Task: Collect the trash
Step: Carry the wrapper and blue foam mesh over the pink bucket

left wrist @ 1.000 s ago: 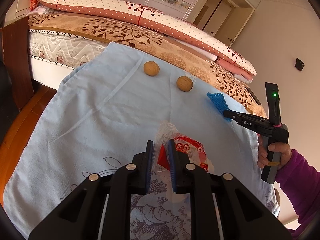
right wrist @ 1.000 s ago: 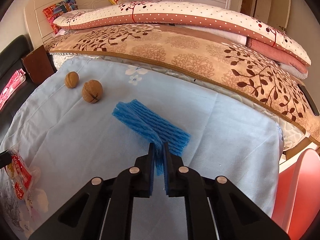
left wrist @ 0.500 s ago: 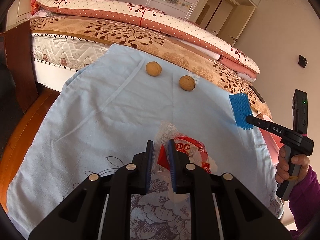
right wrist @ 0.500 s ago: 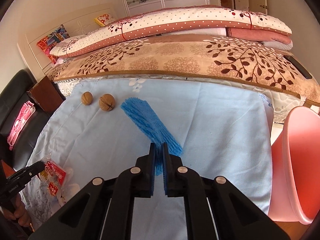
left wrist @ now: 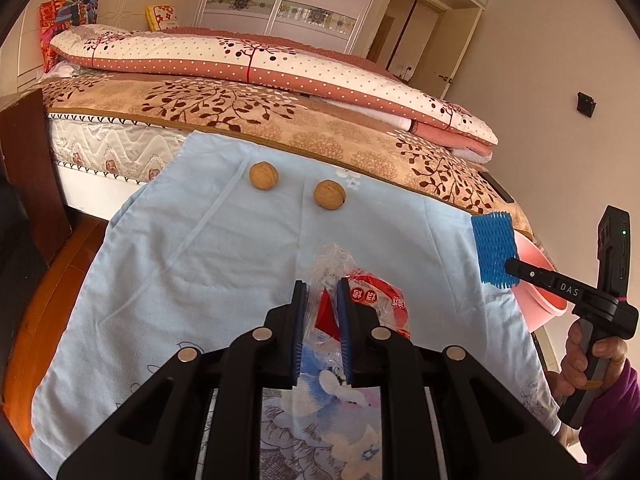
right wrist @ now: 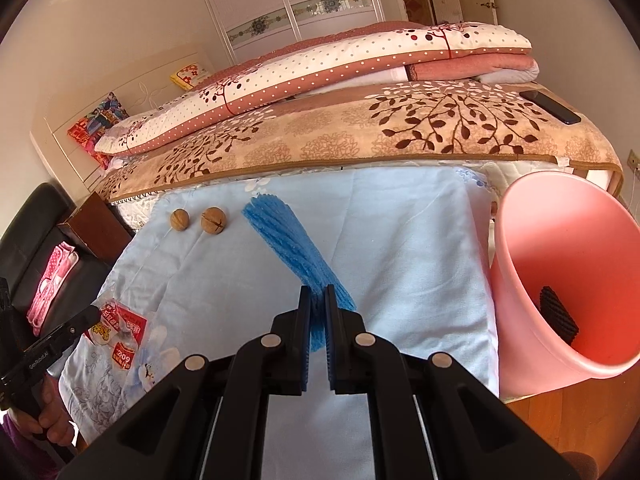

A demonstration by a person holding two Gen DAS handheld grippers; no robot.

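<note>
- Blue foam net sleeve (right wrist: 296, 248): very light, soft, springy mesh; should crush flat under the pads, no break risk. An end pinch is enough, but the free length will probably flop and swing.
- Right gripper (right wrist: 319, 320) is clenched on the sleeve's near end; the rest sticks out forward, clear of the light-blue sheet (right wrist: 408, 248). Pink waste bin (right wrist: 560, 280) sits just right of the sheet edge, something dark already inside.
- Plastic snack wrapper (left wrist: 360, 300): clear crinkly film with red print, near weightless, likely slippery and springy; best taken on a bunched fold, not a flat face.
- Left gripper (left wrist: 322, 320) is closed on the wrapper's crumpled clear part; the printed end hangs to its right, low over the sheet.
- Two walnuts (left wrist: 263, 175) (left wrist: 329, 195) lie on the sheet's far side: hard, round, likely to roll.
</note>
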